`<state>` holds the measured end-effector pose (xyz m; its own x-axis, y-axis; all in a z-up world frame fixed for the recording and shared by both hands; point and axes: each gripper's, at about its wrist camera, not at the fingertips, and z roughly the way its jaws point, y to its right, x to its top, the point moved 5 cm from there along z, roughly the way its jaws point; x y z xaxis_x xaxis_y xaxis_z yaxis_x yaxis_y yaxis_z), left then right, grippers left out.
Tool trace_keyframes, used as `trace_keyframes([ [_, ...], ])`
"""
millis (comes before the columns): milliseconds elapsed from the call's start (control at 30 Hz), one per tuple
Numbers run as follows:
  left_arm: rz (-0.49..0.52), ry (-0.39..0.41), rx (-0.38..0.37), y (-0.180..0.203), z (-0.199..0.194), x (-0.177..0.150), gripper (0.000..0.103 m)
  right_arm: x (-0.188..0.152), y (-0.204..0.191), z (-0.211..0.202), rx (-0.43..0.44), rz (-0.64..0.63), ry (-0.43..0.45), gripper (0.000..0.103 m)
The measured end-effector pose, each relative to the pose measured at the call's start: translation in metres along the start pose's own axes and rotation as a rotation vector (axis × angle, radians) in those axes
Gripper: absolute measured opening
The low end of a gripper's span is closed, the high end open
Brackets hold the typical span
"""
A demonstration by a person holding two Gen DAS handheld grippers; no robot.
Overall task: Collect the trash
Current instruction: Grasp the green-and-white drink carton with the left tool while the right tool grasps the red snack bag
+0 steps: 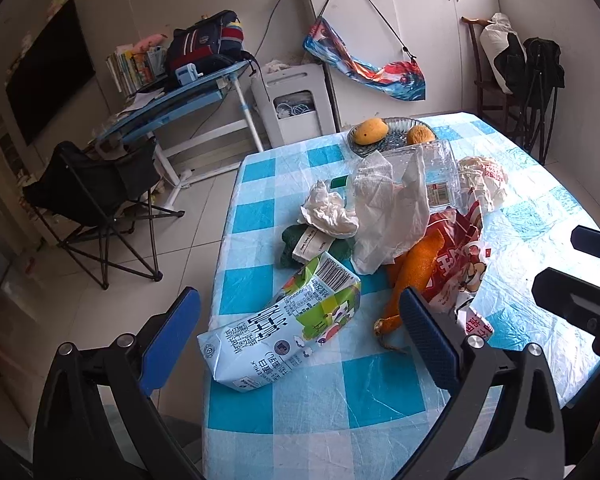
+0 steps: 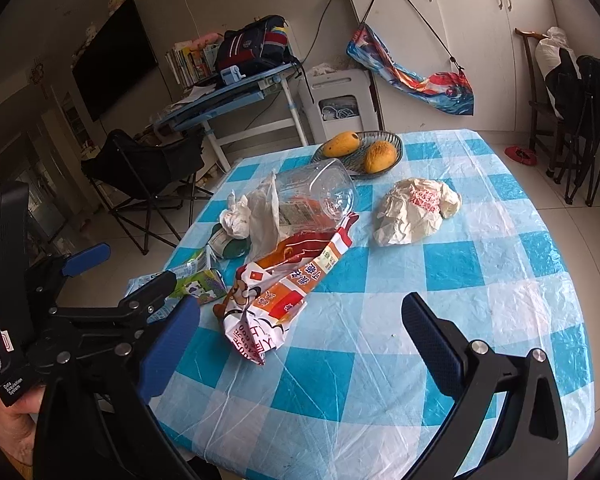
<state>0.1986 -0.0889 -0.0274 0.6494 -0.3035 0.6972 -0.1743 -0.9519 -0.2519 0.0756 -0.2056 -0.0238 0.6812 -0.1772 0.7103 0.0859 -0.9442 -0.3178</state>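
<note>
Trash lies heaped on a table under a blue-and-white checked cloth (image 1: 340, 396). A flattened milk carton (image 1: 280, 328) lies on its side between the fingers of my open left gripper (image 1: 300, 340), untouched. Behind it are a crumpled tissue (image 1: 328, 212), a white plastic bag (image 1: 388, 216), a clear plastic jar (image 1: 432, 176) on its side, orange peel (image 1: 412, 272) and a red snack bag (image 1: 464, 264). My right gripper (image 2: 300, 348) hovers open just short of the snack bag (image 2: 284, 284). A crumpled paper wrapper (image 2: 412, 212) lies apart to the right.
A dish (image 2: 392, 142) at the table's far edge holds two mangoes. A dark green object with a white label (image 1: 312, 246) sits under the tissue. Beyond the left edge stand a black folding chair (image 1: 100, 200) and a desk (image 1: 180, 100); white cabinets (image 2: 460, 40) line the back wall.
</note>
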Motion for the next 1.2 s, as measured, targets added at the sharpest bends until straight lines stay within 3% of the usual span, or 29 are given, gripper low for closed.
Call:
trace_keyframes([
  [267, -0.078, -0.090, 0.020, -0.025, 0.023, -0.006, 0.096, 0.002, -0.009, 0.026, 0.010, 0.005, -0.031, 0.097],
  [367, -0.138, -0.147, -0.043, -0.036, 0.035, -0.009, 0.096, 0.001, -0.007, 0.039, 0.026, 0.034, -0.059, 0.097],
  [433, -0.132, -0.211, -0.084, -0.035, 0.047, -0.016, 0.096, 0.000, -0.002, 0.048, 0.033, 0.066, -0.080, 0.097],
  [567, -0.040, -0.224, -0.047, -0.026, 0.060, -0.017, 0.096, -0.003, 0.007, 0.064, 0.047, 0.122, -0.130, 0.097],
  [633, -0.015, -0.231, -0.043, -0.022, 0.064, -0.017, 0.096, -0.006, 0.012, 0.071, 0.052, 0.141, -0.165, 0.092],
  [767, 0.005, -0.251, -0.059, -0.017, 0.072, -0.016, 0.095, -0.010, 0.023, 0.074, 0.057, 0.163, -0.210, 0.061],
  [833, -0.002, -0.277, -0.130, -0.012, 0.071, -0.016, 0.088, -0.009, 0.026, 0.071, 0.081, 0.163, -0.217, 0.047],
  [867, -0.014, -0.295, -0.183, -0.009, 0.071, -0.017, 0.078, -0.009, 0.026, 0.069, 0.090, 0.159, -0.219, 0.038],
  [933, -0.050, -0.338, -0.290, -0.003, 0.070, -0.020, 0.070, -0.010, 0.028, 0.063, 0.097, 0.145, -0.217, 0.035],
  [1000, -0.053, -0.342, -0.321, 0.000, 0.067, -0.022, 0.068, -0.012, 0.031, 0.055, 0.105, 0.135, -0.211, 0.032],
  [1200, -0.007, -0.341, -0.235, 0.003, 0.070, -0.027, 0.066, -0.008, 0.046, 0.037, 0.089, 0.141, -0.177, 0.017],
])
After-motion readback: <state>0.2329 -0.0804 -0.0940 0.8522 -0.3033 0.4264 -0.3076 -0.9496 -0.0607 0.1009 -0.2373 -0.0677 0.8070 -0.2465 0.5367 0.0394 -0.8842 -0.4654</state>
